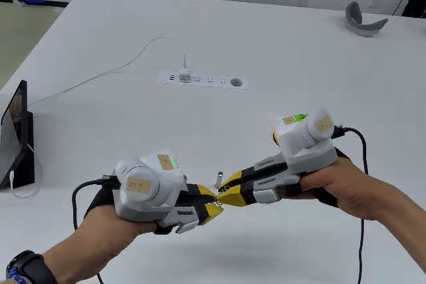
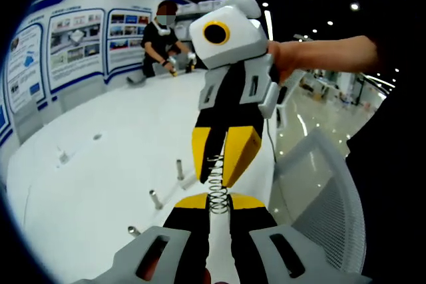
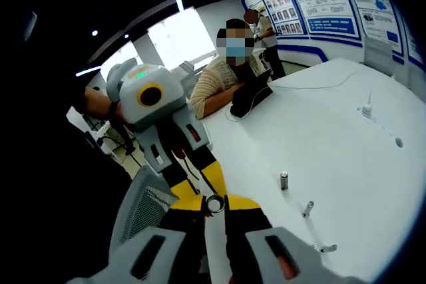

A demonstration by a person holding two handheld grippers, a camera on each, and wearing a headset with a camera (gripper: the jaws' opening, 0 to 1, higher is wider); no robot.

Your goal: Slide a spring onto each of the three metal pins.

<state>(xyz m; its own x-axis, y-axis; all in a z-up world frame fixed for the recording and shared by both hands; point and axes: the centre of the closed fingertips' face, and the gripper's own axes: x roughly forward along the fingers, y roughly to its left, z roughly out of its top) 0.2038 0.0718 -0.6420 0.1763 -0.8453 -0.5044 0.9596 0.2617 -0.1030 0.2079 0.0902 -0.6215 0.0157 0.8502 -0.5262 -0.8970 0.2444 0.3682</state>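
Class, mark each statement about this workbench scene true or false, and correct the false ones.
1. The left hand-held gripper and right hand-held gripper meet tip to tip. True.
2. The thin coiled metal spring lies flat on the white table. False: it is held between the two grippers' jaws, above the table.
3. Three short metal pins are on the table. True.
4. In the head view, the black tablet stands by the table's right edge. False: it is by the left edge.

lower centre: left gripper (image 1: pixel 213 205) and right gripper (image 1: pixel 227 195) meet tip to tip, spring (image 2: pixel 216 183) bridging their fingers (image 2: pixel 243 151), pin (image 1: pixel 219 178) just behind | upper centre: power strip (image 1: pixel 200 79), cable (image 1: pixel 113 71) trailing left | left edge: upright screen (image 1: pixel 16 131) | table (image 1: pixel 299 64) bare at centre and right
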